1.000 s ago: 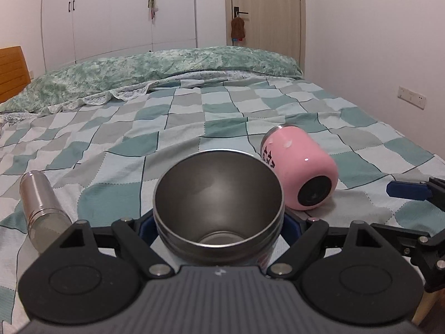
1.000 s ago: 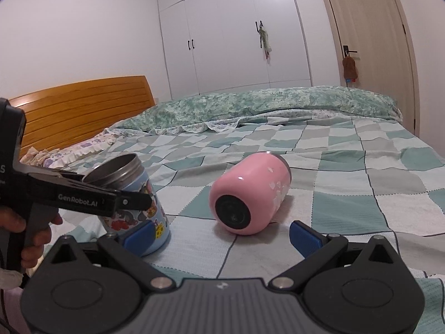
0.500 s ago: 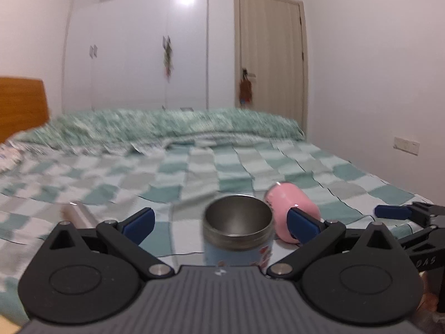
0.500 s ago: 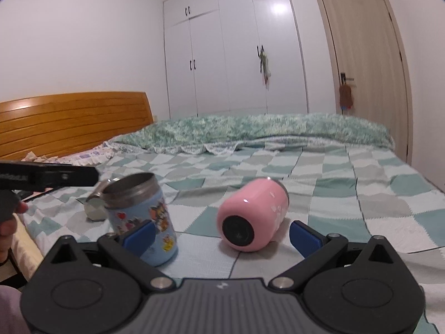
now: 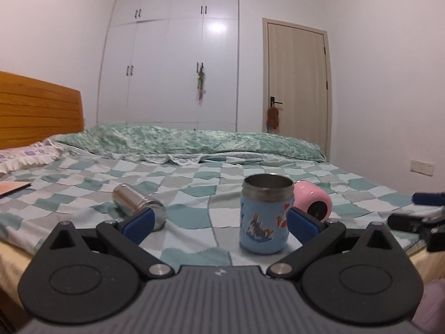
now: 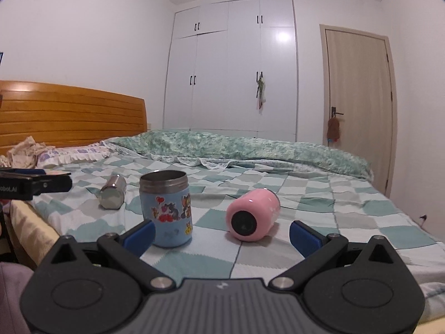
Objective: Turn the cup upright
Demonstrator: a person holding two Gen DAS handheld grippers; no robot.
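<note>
A blue cartoon cup [image 5: 264, 217] with a steel rim stands upright on the checked bedspread; it also shows in the right wrist view [image 6: 168, 208]. A pink cup [image 6: 251, 214] lies on its side, base toward me, right of the blue cup; in the left wrist view it [image 5: 315, 201] sits behind the blue cup. A steel cup [image 5: 137, 204] lies on its side at the left, also in the right wrist view [image 6: 112, 192]. My left gripper [image 5: 219, 225] is open and empty, drawn back from the blue cup. My right gripper [image 6: 221, 235] is open and empty, short of the pink cup.
The bed's near edge [image 6: 36, 222] runs along the left. A rolled green quilt [image 6: 236, 147] lies across the far side. A wooden headboard [image 6: 69, 117], pillows [image 6: 72, 156], a white wardrobe [image 6: 230, 69] and a door [image 6: 358, 105] stand behind.
My left gripper has let go of the blue cup, which now stands upright, and has drawn back and up. My right gripper has also pulled back, staying open.
</note>
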